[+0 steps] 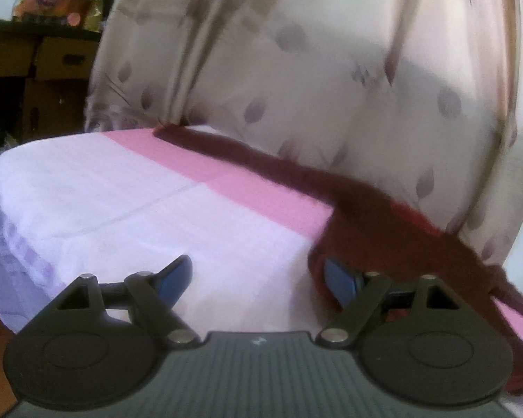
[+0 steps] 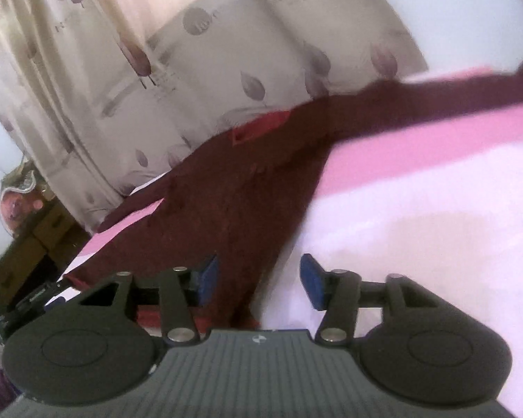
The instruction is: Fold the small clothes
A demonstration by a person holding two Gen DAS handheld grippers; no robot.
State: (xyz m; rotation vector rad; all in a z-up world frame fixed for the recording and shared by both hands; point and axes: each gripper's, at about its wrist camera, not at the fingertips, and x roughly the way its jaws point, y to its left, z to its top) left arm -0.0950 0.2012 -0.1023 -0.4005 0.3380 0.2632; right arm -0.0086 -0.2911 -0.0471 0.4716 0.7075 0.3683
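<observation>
On pink sheet (image 2: 418, 153), unlabelled maroon garment (image 2: 233, 195)

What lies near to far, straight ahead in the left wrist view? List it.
Open left gripper → pale lilac-white bed sheet → pink fabric band → dark maroon knitted garment → cream leaf-print curtain.

The garment (image 2: 233, 202) was dark maroon, with a brighter red patch (image 2: 261, 125). The bed sheet (image 1: 122, 209) was pale lilac with a pink band (image 1: 247, 181). The curtain (image 1: 331, 62) was cream, printed with mauve-grey leaves. The tongs (image 1: 258, 280) were black with blue pads (image 1: 172, 278).
</observation>
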